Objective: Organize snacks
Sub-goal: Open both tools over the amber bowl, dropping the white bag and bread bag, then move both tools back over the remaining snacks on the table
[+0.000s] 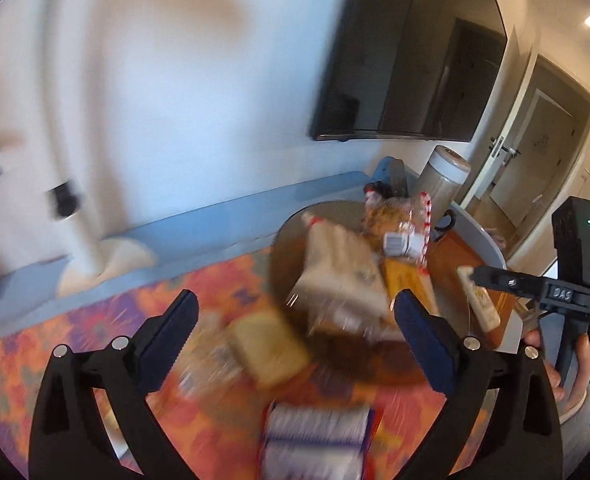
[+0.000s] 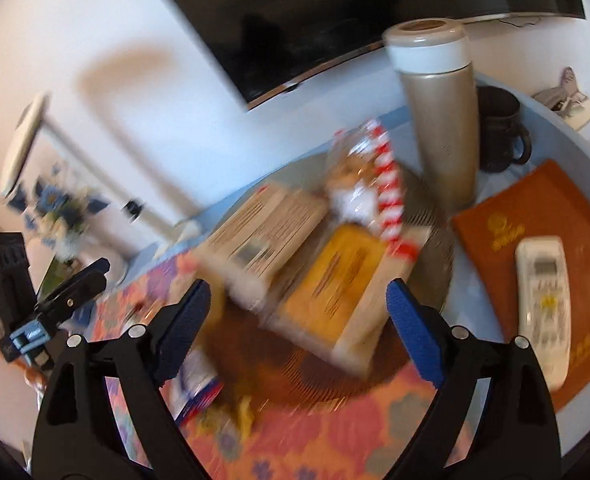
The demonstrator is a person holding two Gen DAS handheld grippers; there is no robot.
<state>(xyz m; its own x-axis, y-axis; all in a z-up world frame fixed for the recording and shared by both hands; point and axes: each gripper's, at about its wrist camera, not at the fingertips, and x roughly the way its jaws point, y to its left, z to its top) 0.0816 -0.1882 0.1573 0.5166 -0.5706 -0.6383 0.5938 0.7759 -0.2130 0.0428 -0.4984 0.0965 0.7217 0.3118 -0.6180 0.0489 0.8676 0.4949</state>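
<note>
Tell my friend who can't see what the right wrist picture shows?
The open right gripper hovers over blurry snack packs piled on a round brown mat. Behind stand a gold flask and dark mug; a white remote lies on an orange folder.

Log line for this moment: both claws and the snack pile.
left claw: open, empty | right claw: open, empty | snack packs: piled on round mat | view: blurred
</note>
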